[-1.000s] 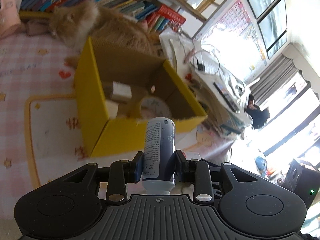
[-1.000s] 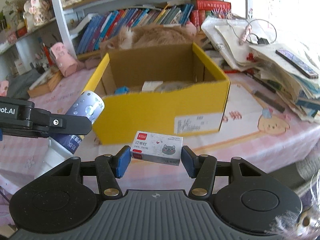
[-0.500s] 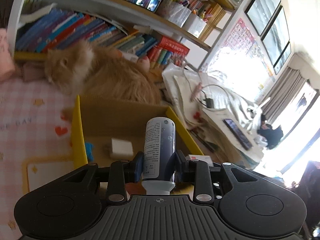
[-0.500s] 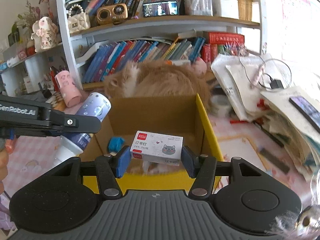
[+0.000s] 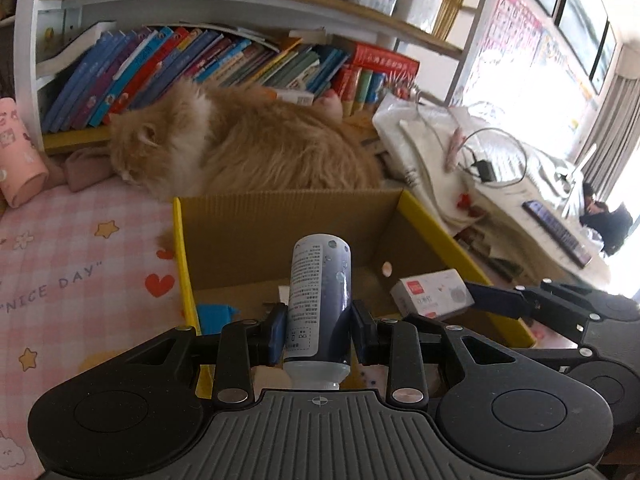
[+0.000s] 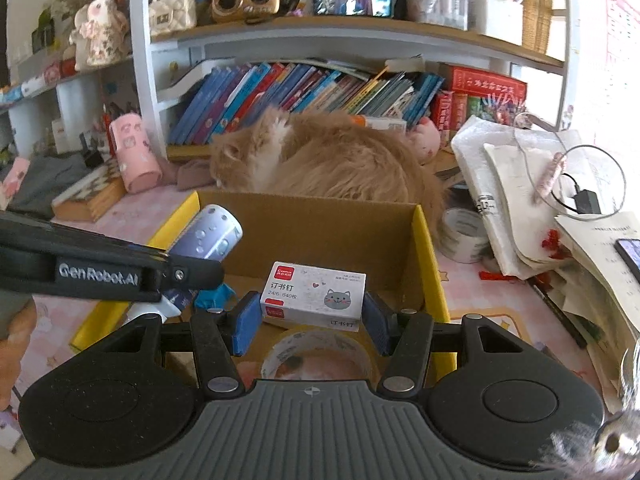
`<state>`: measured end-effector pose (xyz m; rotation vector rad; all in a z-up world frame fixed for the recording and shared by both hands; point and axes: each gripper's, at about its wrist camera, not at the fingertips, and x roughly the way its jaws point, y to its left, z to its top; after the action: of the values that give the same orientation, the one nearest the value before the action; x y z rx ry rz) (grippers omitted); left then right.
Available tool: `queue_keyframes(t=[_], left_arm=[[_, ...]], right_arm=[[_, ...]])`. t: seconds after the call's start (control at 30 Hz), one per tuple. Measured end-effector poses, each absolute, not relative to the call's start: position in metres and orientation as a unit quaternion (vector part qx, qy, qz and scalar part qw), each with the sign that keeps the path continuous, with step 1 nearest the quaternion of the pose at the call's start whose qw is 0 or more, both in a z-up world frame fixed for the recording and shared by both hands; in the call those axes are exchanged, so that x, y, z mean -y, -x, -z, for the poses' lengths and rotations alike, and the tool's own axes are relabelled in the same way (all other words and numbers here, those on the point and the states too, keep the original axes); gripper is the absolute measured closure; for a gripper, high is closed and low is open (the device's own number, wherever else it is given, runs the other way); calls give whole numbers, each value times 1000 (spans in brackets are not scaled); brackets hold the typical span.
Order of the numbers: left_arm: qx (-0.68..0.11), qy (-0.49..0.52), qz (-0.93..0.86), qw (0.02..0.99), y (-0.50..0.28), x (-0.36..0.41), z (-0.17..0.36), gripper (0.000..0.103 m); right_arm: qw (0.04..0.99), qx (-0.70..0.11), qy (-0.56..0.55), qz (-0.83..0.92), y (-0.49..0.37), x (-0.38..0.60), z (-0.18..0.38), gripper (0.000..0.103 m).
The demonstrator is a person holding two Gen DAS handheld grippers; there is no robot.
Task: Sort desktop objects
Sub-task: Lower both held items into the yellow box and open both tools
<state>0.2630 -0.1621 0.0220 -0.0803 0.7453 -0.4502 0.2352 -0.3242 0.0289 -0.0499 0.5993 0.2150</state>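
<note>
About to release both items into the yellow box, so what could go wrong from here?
1. The bottle in the left tool and the staple box in the right tool hang close together over the yellow box; the tools could collide.
2. A dropped staple box could land on the tape roll below and tip.
3. The cat lies right behind the box; noise may startle it.

The left tongs (image 5: 319, 330) and right tongs (image 6: 311, 322), side by side, each clamp something, angled downward.
</note>
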Motion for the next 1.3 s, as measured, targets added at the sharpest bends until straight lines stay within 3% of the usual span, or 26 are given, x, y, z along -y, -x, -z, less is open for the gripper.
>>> queue_keyframes(t=[0.33,0.8,1.0,1.17,1.3], left_arm=[[-373,15,197,906,-259,168,-7,71],[-321,23,165,932,-240,155,-27,69],[-305,34,143,941,-225,142,-34,62],[-297,36,112,948,-210,128,-37,46],[-297,29,94,950,-199,121,-36,43]], right_arm=[[938,-321,44,-120,-251,317,-2,51],[940,-315,31,-126,-247,318,-4,47],[942,-304,28,-138,-238,313,-13,46],[944,-292,25,-149,-230,307,-22,45],[946,-285,21,-154,-222,303,-28,45]])
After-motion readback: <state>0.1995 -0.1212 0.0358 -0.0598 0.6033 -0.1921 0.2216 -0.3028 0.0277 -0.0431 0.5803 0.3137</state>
